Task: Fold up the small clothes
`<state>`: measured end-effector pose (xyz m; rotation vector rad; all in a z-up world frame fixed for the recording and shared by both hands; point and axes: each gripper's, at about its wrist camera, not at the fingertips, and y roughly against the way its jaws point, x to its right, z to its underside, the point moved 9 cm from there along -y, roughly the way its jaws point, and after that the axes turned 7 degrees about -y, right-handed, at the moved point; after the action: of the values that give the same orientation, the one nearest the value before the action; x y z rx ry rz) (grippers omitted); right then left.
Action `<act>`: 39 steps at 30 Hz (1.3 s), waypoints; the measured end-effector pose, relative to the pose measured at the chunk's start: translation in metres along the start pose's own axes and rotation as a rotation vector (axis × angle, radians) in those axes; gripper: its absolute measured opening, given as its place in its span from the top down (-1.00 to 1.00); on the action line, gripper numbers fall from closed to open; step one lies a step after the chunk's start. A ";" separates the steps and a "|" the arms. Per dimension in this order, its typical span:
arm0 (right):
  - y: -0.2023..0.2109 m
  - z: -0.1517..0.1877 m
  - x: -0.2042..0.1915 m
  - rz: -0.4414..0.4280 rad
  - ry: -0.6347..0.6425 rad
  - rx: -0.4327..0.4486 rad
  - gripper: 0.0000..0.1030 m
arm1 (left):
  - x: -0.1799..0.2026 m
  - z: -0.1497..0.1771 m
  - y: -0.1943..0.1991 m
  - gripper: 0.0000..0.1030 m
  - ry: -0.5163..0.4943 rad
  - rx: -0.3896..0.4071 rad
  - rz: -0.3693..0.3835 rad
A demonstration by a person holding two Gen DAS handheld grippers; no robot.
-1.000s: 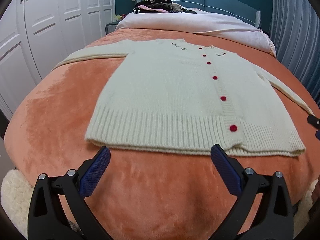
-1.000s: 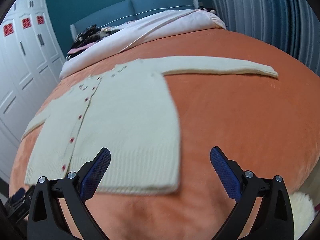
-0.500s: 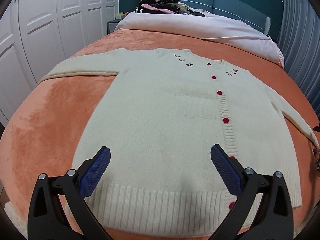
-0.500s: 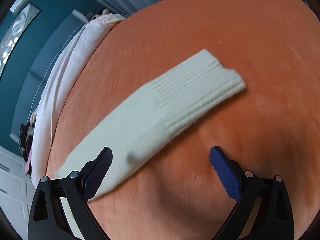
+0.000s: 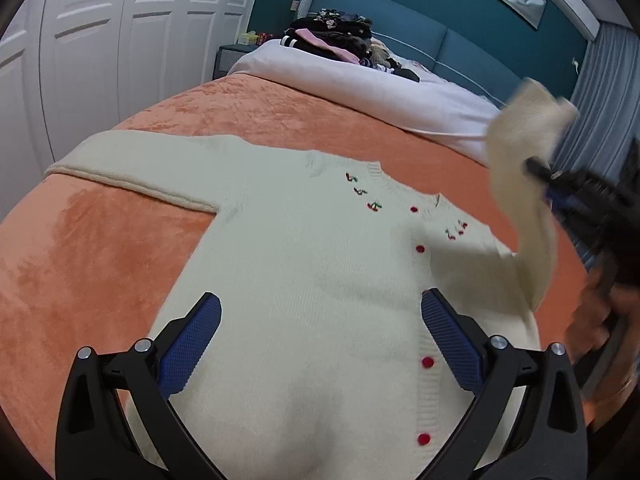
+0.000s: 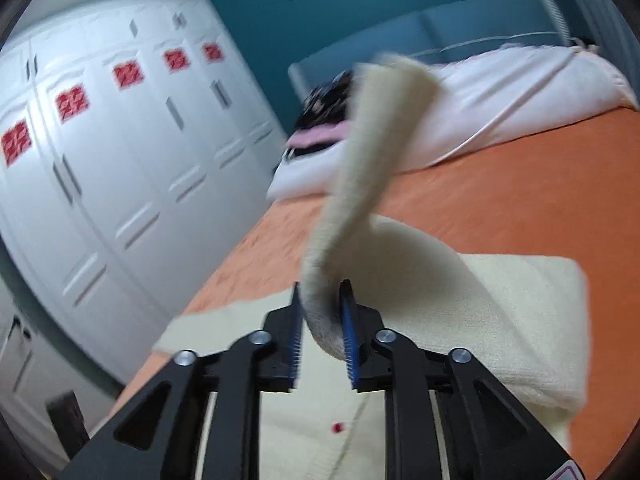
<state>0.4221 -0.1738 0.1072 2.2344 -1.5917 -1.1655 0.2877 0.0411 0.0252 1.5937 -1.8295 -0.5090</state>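
Note:
A cream knit cardigan (image 5: 312, 280) with red buttons and cherry embroidery lies flat on the orange bedspread (image 5: 80, 264). My left gripper (image 5: 320, 336) is open and empty, hovering over the cardigan's body. My right gripper (image 6: 322, 316) is shut on the cardigan's right sleeve (image 6: 372, 148) and holds it lifted above the garment. In the left wrist view the lifted sleeve (image 5: 520, 152) and the right gripper (image 5: 560, 184) show at the right, blurred. The left sleeve (image 5: 132, 168) lies stretched out flat.
A white folded duvet (image 5: 360, 88) and a pile of dark clothes (image 5: 332, 36) lie at the head of the bed by the blue headboard (image 5: 400, 16). White wardrobe doors (image 6: 120, 168) stand along the left side. Grey curtains (image 5: 600, 100) hang at the right.
My right gripper has closed on the right sleeve's cuff and lifted it up and over towards the cardigan's body. My left gripper has moved forward over the cardigan, still open.

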 end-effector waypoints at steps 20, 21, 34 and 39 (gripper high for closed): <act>0.022 0.086 0.206 0.242 -0.595 0.032 0.90 | 0.004 -0.032 -0.167 0.67 0.297 -0.212 0.156; 0.025 0.079 0.206 0.234 -0.594 0.062 0.93 | 0.010 -0.040 -0.163 0.72 0.264 -0.179 0.163; 0.021 0.057 0.149 0.291 -0.333 0.074 0.96 | -0.010 -0.020 -0.180 0.68 0.228 -0.149 0.138; -0.014 0.083 0.189 0.388 -0.393 -0.016 1.00 | -0.025 -0.023 -0.171 0.55 0.269 -0.133 0.143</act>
<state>0.4015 -0.3050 -0.0511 1.6415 -2.0276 -1.5448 0.4280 0.0370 -0.0776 1.3594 -1.6564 -0.3263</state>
